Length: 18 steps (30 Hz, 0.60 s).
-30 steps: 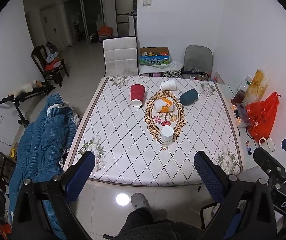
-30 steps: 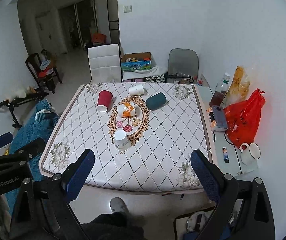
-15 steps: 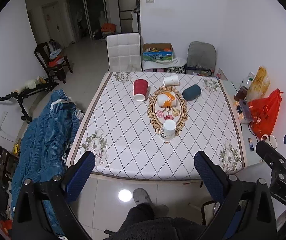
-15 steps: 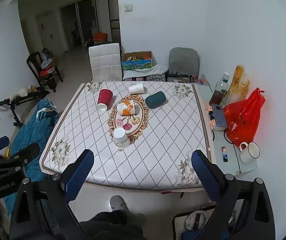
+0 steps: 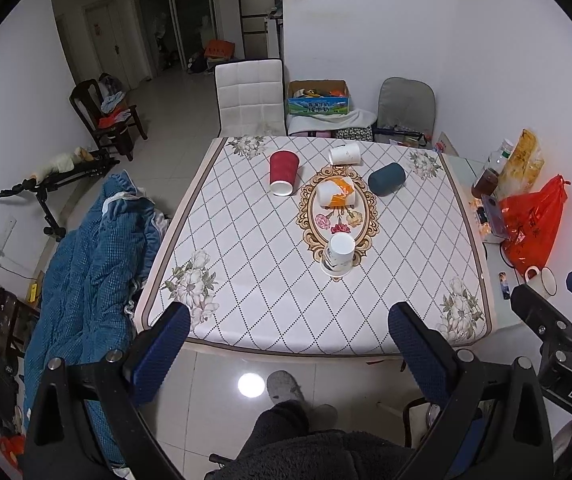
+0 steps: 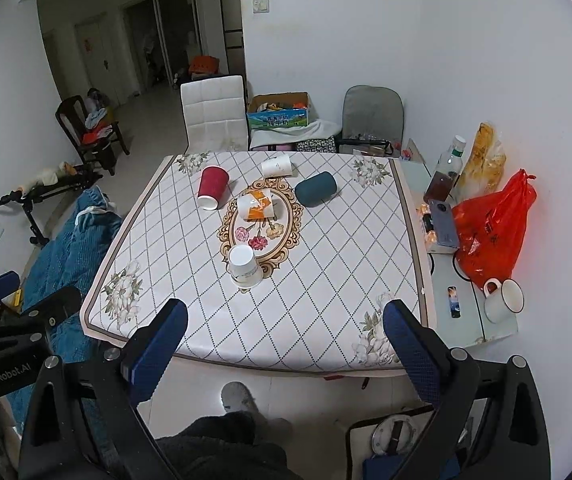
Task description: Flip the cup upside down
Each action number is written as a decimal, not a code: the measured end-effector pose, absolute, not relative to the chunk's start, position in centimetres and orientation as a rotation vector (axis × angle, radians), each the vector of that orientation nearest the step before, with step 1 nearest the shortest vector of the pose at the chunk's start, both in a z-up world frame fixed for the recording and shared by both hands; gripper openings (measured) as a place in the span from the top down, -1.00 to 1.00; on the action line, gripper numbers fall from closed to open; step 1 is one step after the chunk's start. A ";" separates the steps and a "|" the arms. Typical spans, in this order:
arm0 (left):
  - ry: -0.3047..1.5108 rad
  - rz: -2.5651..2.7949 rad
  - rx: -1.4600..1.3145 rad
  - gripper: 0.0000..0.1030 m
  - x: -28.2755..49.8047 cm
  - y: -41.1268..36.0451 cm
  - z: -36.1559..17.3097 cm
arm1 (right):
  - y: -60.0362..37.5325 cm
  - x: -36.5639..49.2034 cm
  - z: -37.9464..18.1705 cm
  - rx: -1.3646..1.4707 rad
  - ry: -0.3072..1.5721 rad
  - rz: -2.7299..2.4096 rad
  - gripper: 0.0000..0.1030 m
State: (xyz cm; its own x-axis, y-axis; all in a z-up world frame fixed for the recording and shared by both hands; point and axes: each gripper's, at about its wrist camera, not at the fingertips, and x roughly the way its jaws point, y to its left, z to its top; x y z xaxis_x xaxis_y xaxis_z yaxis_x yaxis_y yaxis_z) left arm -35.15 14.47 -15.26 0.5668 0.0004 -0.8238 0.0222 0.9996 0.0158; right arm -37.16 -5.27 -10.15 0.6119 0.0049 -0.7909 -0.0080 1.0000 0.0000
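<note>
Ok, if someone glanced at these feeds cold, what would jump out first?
Probably the table with its diamond-patterned cloth and five cups: a white cup already upside down nearest the camera, and a red cup, a teal cup, an orange-and-white cup and a plain white cup lying on their sides farther back. Next, the bright red bag at the right.

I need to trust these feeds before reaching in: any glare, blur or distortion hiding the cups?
Left wrist view: sharp, strong fisheye bending at the table edges, a lamp glare spot on the floor tile, none on the cups; the upside-down white cup reads clearly. Right wrist view: equally sharp, dark corner vignetting, the red bag glows oversaturated.
</note>
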 end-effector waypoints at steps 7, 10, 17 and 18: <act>0.968 -0.013 0.025 -0.97 -35.1 14.5 -15.3 | -5.3 -37.3 -10.5 -0.003 0.916 0.011 -0.94; 0.967 -0.012 0.025 -0.97 -35.1 14.5 -15.3 | -5.3 -37.2 -10.8 0.004 0.920 0.013 -0.94; 0.962 -0.008 0.021 -0.97 -35.3 14.9 -15.1 | -5.3 -37.3 -10.8 0.010 0.917 0.013 -0.94; 0.960 -0.008 0.021 -0.97 -35.3 14.9 -15.0 | -5.3 -37.3 -10.8 0.008 0.916 0.013 -0.94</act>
